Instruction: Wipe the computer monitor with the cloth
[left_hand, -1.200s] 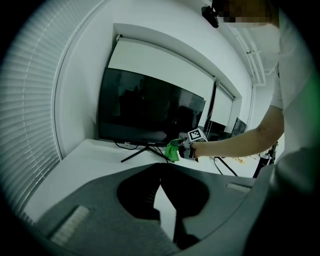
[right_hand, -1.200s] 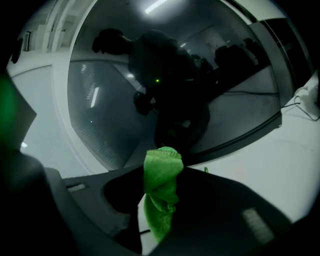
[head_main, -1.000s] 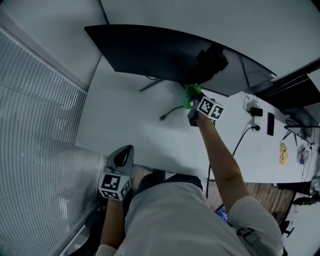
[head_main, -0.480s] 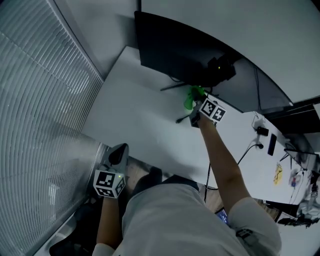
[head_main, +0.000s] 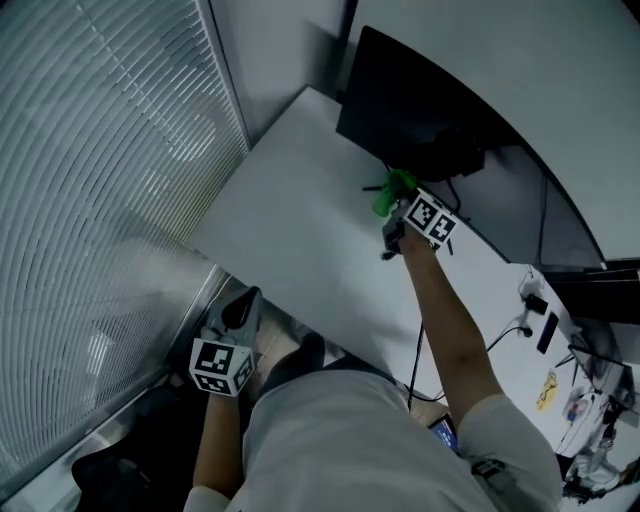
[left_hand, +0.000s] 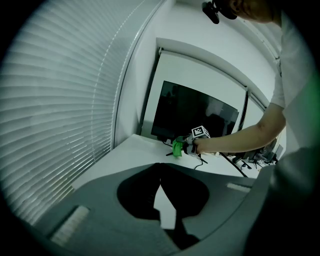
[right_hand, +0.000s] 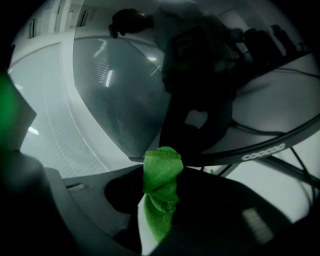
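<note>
Right tongs (head_main: 393, 206) are seen in the head view at the end of an outstretched arm, pinching a green cloth (head_main: 391, 190) that is held up at the lower edge of the black computer monitor (head_main: 420, 105). The monitor stands at the far side of the white counter (head_main: 290, 225). Left tongs (head_main: 241, 312) are held low, near the person's body and off the counter's near edge, beside the window blinds (head_main: 100, 170).

From the left gripper view, the jaws of the left tongs are found pressed together at their tips with nothing between them. The monitor is seen across the counter, with the cloth just below the screen.

From the right gripper view, the cloth is shown bunched and clamped between the jaws, its upper fold standing clear of them and reaching the monitor's bottom bezel. Whether the screen is actually touched cannot be told.

Several risks can be judged from here. Only a narrow fold is gripped, so the cloth could be dragged out when it is pulled across the glass. If too little fabric is kept ahead of the jaws, the screen could be scraped by the hard tips. The monitor could also be rocked on its stand by a firm push, since it is not braced by the idle left tongs.
</note>
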